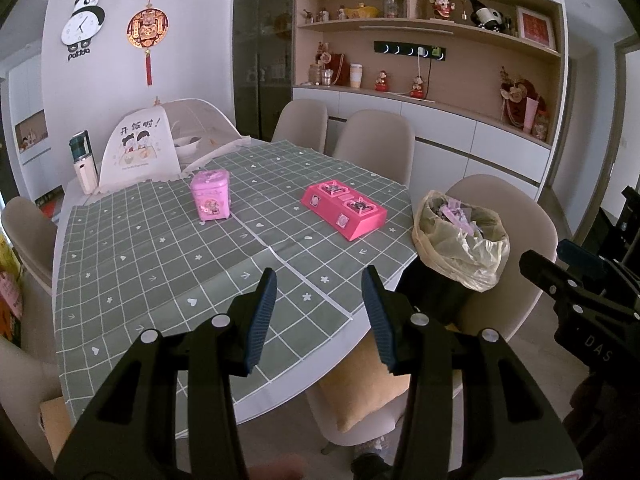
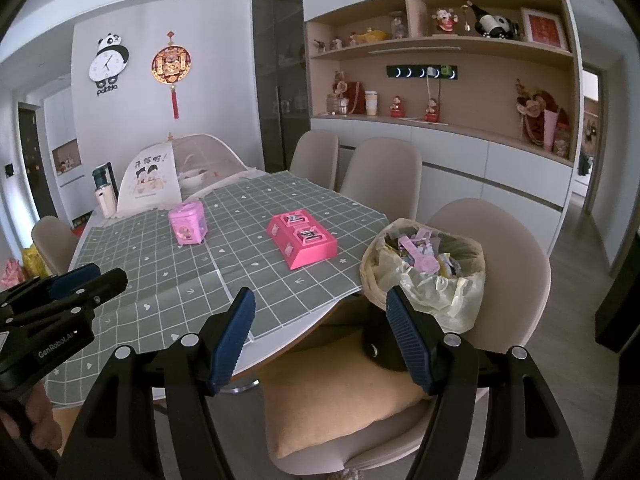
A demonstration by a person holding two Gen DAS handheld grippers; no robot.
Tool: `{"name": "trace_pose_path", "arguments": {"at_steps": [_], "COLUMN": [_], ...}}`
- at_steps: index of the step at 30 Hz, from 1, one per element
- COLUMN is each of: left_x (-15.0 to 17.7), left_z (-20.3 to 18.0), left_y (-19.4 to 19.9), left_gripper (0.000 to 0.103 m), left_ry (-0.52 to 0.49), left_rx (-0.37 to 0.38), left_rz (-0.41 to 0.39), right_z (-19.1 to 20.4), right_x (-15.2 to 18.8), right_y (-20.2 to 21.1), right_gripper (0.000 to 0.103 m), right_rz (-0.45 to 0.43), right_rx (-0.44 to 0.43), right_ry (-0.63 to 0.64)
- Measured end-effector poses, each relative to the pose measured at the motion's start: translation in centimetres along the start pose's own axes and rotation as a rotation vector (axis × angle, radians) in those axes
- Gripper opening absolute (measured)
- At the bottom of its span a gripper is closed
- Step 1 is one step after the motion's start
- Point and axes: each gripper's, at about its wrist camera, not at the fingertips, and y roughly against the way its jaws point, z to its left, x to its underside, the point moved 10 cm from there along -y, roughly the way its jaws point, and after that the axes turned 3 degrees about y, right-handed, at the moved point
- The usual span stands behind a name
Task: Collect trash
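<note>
A black bin lined with a yellowish bag (image 1: 464,240) (image 2: 428,276) sits on a chair beside the table's right edge, with pink and purple scraps (image 2: 420,252) inside. My left gripper (image 1: 320,288) hangs open over the near edge of the green checked tablecloth (image 1: 160,248), nothing between its fingers. My right gripper (image 2: 320,312) is open too, held over the table edge and the cushioned chair, left of the bin. Each gripper shows in the other's view: the right one (image 1: 560,280), the left one (image 2: 80,284).
On the cloth stand a pink toy box (image 1: 211,196) (image 2: 188,224) and a pink toy stove (image 1: 344,208) (image 2: 302,238). A mesh food cover (image 1: 168,144) and a bottle (image 1: 82,162) are at the far end. Beige chairs (image 1: 374,144) ring the table; an orange cushion (image 2: 340,400) lies on the near one.
</note>
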Motion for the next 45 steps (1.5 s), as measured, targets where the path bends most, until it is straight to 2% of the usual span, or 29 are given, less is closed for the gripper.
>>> {"name": "trace_pose_path", "arguments": {"at_steps": [31,41,45], "left_x": [0.1,0.5,0.6], "left_z": [-0.2,-0.7,0.3], "left_y": [-0.1,-1.4,-2.7], "left_gripper": [0.042,0.042,0.042], "left_ry": [0.004,0.009,0.043], "left_rx": [0.001,0.013,0.020], "left_rz": [0.005,0.040,0.070], "right_z": [-0.5,-0.7,-0.8], "right_x": [0.4,0.8,0.9], "right_y": [0.0,-0.6,-1.6], "right_gripper": [0.064,0.064,0.064], "right_rz": [0.002,0.021,0.045], "right_rx": [0.007,0.021,0.019], "right_ry": [-0.005,-0.011,-0.014]}}
